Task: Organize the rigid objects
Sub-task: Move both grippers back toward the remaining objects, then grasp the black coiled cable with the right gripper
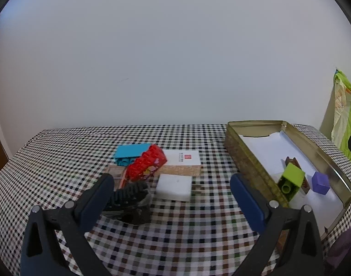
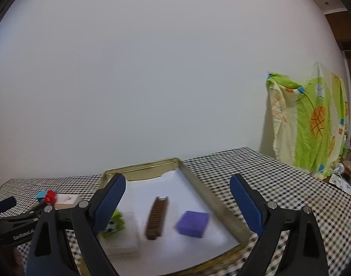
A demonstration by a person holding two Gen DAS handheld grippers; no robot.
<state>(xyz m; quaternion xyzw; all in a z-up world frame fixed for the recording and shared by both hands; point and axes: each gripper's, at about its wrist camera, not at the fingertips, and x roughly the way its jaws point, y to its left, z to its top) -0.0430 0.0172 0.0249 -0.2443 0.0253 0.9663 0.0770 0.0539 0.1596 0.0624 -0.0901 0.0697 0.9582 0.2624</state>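
1. A plain pale wall stands behind a table covered in a black-and-white checked cloth (image 1: 175, 230); a green and yellow patterned fabric (image 2: 313, 124) hangs at the right.
2. A shallow gold metal tin (image 1: 249, 161) lined with white paper sits on the right side of the table, its long axis running from near to far.
3. Inside the tin lie a purple cube (image 1: 320, 182), a lime-green building brick (image 1: 291, 181) and a brown ridged bar (image 2: 157, 217). The bar's long axis runs roughly parallel to the tin's long sides, and the green brick lies across it in the left wrist view.
4. Left of the tin, on the cloth, a red studded brick (image 1: 146, 165) leans tilted against a turquoise brick (image 1: 130, 153), beside a flat white card with a red stamp (image 1: 183, 158) and a white foam block (image 1: 174, 187).
5. A dark toothed plastic piece (image 1: 129, 203) lies nearest, partly behind the left finger.
6. The left gripper (image 1: 172, 179) is spread wide, holding nothing, above the cloth.
7. The right gripper (image 2: 177, 181) is also spread wide and empty, over the tin.
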